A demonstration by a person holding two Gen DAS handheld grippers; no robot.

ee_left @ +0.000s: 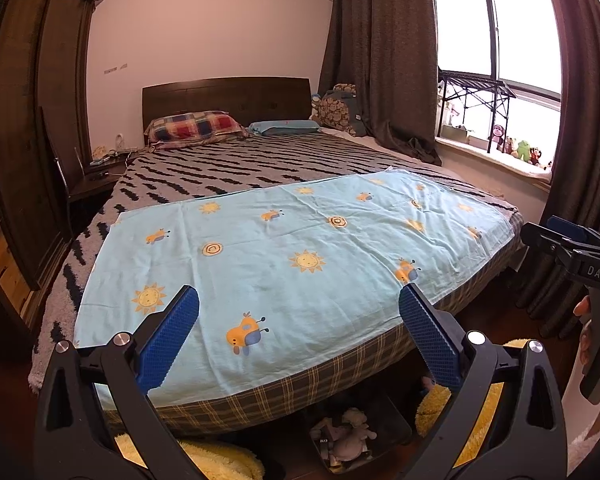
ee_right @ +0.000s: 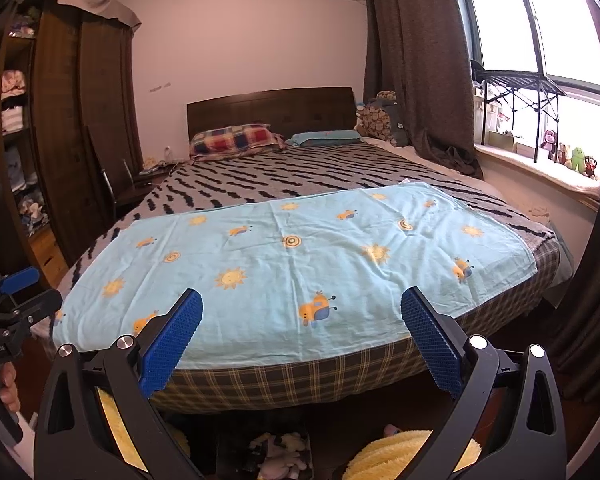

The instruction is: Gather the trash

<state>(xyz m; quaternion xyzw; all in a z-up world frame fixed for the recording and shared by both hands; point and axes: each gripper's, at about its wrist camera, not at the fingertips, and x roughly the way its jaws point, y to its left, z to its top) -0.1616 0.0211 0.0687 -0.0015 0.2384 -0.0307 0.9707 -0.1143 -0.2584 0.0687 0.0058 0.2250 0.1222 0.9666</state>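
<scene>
Both grippers, left (ee_left: 299,340) and right (ee_right: 301,340), gaped wide and empty above a bin of crumpled trash (ee_left: 346,436) lying at six o'clock, nearer the left.

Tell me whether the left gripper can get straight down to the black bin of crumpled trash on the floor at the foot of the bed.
Probably yes. The left gripper is open and empty, and the black bin of crumpled trash sits uncovered just below it; only the bed's plaid edge is close.
</scene>
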